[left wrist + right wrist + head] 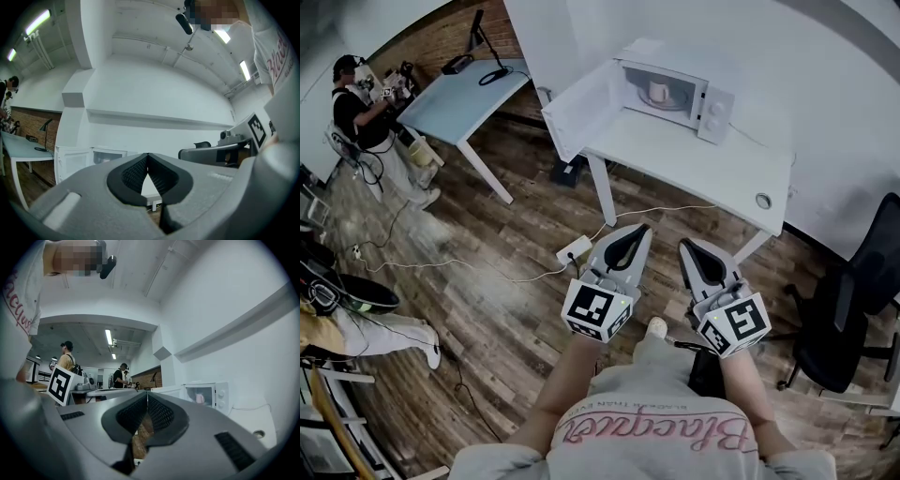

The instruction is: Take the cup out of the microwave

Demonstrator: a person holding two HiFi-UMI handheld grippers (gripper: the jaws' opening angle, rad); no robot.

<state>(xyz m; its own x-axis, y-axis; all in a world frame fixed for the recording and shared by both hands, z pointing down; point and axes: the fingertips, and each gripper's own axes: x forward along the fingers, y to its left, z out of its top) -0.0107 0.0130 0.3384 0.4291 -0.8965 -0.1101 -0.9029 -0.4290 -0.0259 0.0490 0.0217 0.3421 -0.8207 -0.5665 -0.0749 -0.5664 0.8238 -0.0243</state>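
The white microwave (670,94) stands on a white table (694,159) with its door (581,112) swung wide to the left. A pale pink cup (659,91) sits inside on the turntable. In the right gripper view the microwave (208,397) shows the cup (200,398) small and far off. My left gripper (639,230) and right gripper (684,246) are side by side over the wooden floor, well short of the table, pointing towards it. Both are shut, tips touching, with nothing between them. In the left gripper view the open door (70,164) shows beyond the left gripper (148,154).
A black office chair (853,309) stands at the right by the table. A power strip (574,249) and cable lie on the floor before the table leg. A blue-grey desk (464,98) and a person (356,103) are at the far left.
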